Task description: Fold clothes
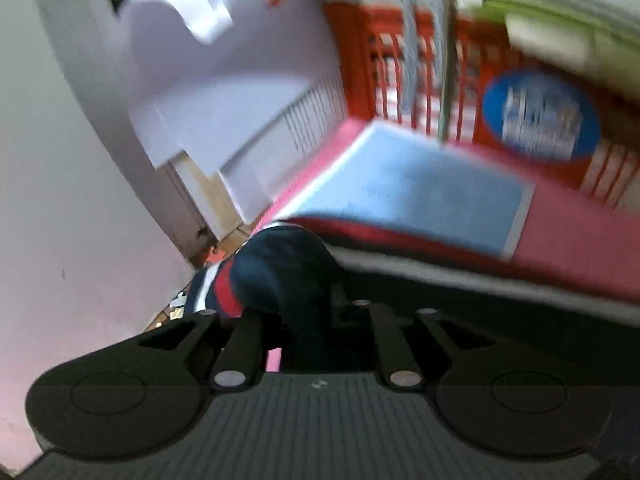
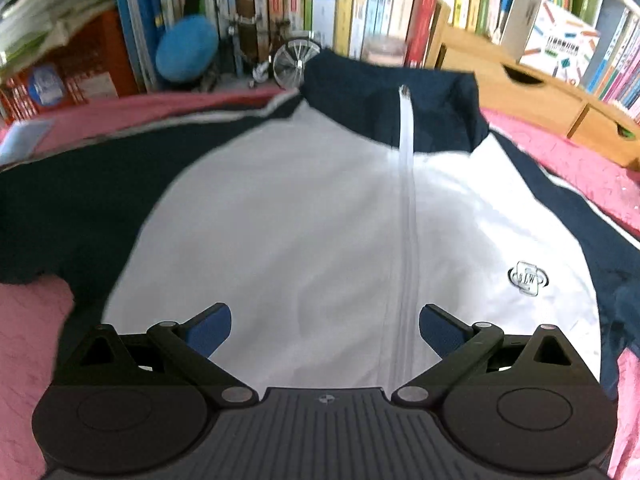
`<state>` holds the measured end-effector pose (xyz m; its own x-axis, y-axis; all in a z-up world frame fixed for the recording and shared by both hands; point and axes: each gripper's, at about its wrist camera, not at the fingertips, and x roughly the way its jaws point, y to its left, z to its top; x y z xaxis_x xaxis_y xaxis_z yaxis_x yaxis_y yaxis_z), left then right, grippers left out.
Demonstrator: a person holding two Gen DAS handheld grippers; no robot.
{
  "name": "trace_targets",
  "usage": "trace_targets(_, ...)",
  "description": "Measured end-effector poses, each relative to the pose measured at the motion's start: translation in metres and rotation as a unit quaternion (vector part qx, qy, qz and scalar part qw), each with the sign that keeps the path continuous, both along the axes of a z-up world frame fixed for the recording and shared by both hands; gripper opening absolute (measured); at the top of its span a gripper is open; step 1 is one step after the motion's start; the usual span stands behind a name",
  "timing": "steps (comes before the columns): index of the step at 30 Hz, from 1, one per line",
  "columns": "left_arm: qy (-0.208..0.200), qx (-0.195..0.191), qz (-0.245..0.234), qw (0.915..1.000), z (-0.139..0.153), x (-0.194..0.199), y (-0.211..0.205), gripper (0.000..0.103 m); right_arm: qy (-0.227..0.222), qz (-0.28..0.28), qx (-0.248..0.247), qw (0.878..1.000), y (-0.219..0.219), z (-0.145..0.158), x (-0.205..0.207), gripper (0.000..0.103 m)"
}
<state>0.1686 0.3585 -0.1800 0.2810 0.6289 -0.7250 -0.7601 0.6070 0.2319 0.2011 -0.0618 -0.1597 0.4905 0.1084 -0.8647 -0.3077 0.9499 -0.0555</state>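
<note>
Navy cuff fabric with red and white stripes is what the left hand-held gripper (image 1: pixel 310 308) has pinched, its jaws pressed together on the jacket sleeve (image 1: pixel 276 268) right at the tips. That view is tilted and pretty blurry, so the fingers themselves are mostly buried under the bunched cloth. Past the sleeve sits a pink quilted cover (image 1: pixel 580 236) with a light blue cloth (image 1: pixel 420 188) lying flat on it, then a red crate (image 1: pixel 400 60) with a round blue sticker (image 1: pixel 540 116), and a white cabinet (image 1: pixel 240 92) off to the left.

Over on the other side, the right hand-held gripper (image 2: pixel 325 330) is spread wide with nothing between its blue pads (image 2: pixel 208 332), hovering just over the lower front of the jacket (image 2: pixel 300 220). Jacket is laid out flat, front up, on the pink cover (image 2: pixel 28 340): white body, navy sleeves and collar (image 2: pixel 384 100), white zipper (image 2: pixel 406 184) running up the middle and closed, a small logo (image 2: pixel 527 278) on the chest to the right of the zip. Collar end points toward a bookshelf (image 2: pixel 360 4) packed with books, a small bicycle model (image 2: pixel 294 58) in front of it, and a wooden desk organizer (image 2: pixel 520 96) on the right.
</note>
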Motion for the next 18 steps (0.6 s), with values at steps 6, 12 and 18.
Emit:
trace_targets(6, 0.007, 0.031, 0.001, 0.9995, -0.002, 0.022, 0.018, 0.017, -0.003, 0.019, -0.006, 1.0, 0.005, -0.02, 0.005, 0.101)
trace_targets(12, -0.082, -0.062, 0.047, 0.9936, 0.029, -0.005, 0.019, 0.026, -0.028, 0.027, 0.034, 0.999, 0.0, -0.026, 0.012, 0.103)
trace_targets(18, -0.146, -0.024, -0.023, 0.9887, 0.055, -0.04, -0.047, 0.076, -0.047, 0.043, 0.044, 0.997, -0.003, -0.026, 0.009, 0.103)
